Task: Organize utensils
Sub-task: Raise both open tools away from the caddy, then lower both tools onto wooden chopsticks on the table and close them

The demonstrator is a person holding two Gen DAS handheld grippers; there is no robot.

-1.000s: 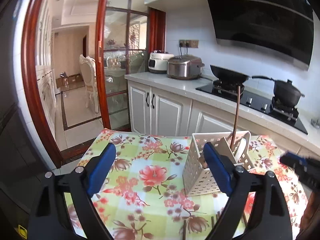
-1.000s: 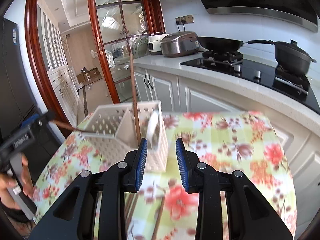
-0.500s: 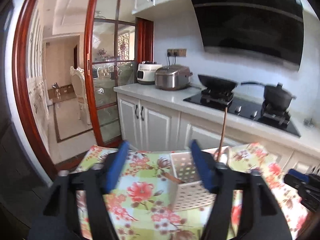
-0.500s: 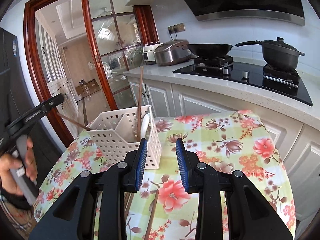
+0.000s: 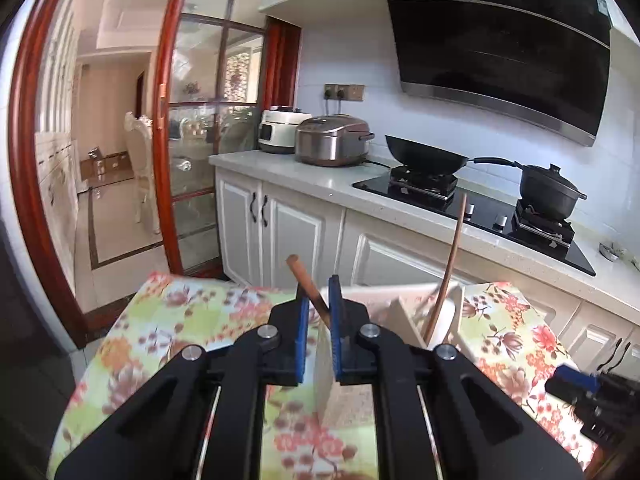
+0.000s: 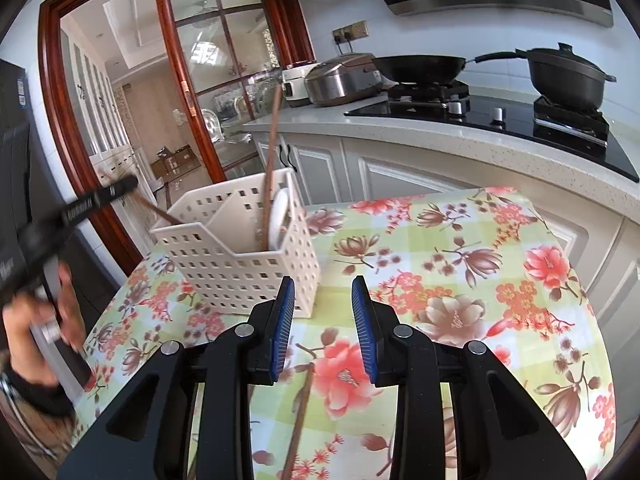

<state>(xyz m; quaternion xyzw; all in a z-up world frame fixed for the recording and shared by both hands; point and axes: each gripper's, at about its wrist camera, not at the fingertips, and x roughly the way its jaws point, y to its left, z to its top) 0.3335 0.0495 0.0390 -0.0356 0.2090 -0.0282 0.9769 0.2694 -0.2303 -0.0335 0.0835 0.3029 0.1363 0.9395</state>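
The left gripper had its blue pads pinched on a brown wooden chopstick — the stick crossed the narrow gap between them at a slant, its blunt end poking up and to the left above the fingertips, its lower part running down toward the white perforated utensil basket directly behind the jaws. In the right wrist view that same gripper showed as a blurred black bar left of the basket, with the slanted chopstick reaching from it down over the basket's left rim into the left compartment; a hand held the tool's grip lower down.

The right gripper stood partly open with nothing between its pads, hovering over the floral tablecloth just in front of the basket's near right corner, not touching it. Below its left finger, another chopstick lay flat on the cloth, nearer the camera than the basket.

Inside the basket's right compartment a second brown stick stood nearly upright, leaning slightly — beside it a white spoon rested against the right wall. From the left wrist view the upright stick and the spoon sat to the right of the closed fingers.

Behind the basket ran a white kitchen counter bearing a wok, a black lidded pot and a steel rice cooker.
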